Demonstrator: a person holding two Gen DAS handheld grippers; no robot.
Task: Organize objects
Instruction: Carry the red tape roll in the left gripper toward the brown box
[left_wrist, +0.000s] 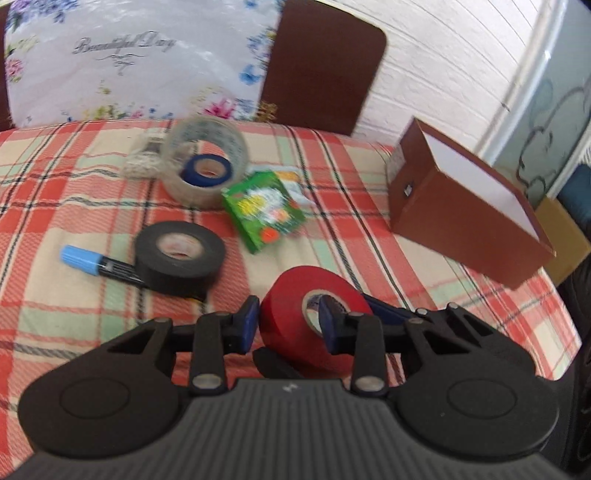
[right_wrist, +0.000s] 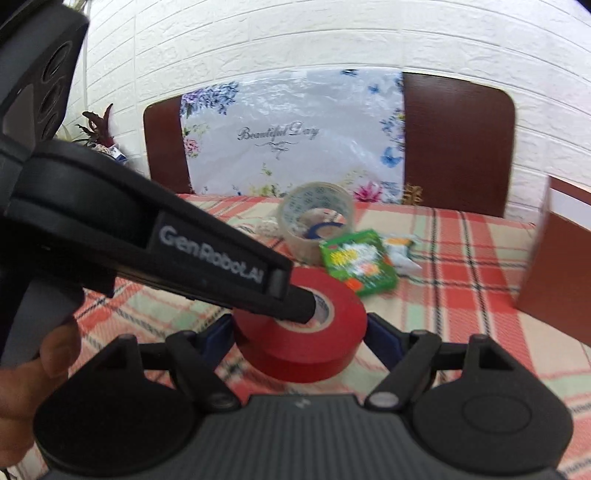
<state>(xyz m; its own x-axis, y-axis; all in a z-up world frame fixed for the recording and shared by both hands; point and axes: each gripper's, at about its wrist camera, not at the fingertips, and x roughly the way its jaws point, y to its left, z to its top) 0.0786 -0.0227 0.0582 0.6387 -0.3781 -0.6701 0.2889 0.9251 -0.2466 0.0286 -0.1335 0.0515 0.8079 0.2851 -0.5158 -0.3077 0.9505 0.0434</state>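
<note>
A red tape roll (left_wrist: 295, 317) (right_wrist: 306, 332) sits between both grippers above the plaid tablecloth (left_wrist: 92, 192). My left gripper (left_wrist: 288, 321) is shut on its wall, one finger outside and one finger (right_wrist: 306, 306) in the core. My right gripper (right_wrist: 299, 332) spans the roll's outer sides; I cannot tell whether it grips. Behind lie a black tape roll (left_wrist: 181, 254), a blue-capped marker (left_wrist: 96, 264), a clear tape roll (left_wrist: 207, 158) with a blue roll (left_wrist: 207, 170) inside, and a green packet (left_wrist: 264, 210).
An open brown box (left_wrist: 465, 206) with a white inside stands at the right, near the table edge. A small white bundle (left_wrist: 144, 158) lies by the clear tape. A brown chair (left_wrist: 321, 62) and a floral bag (left_wrist: 129, 59) stand behind the table.
</note>
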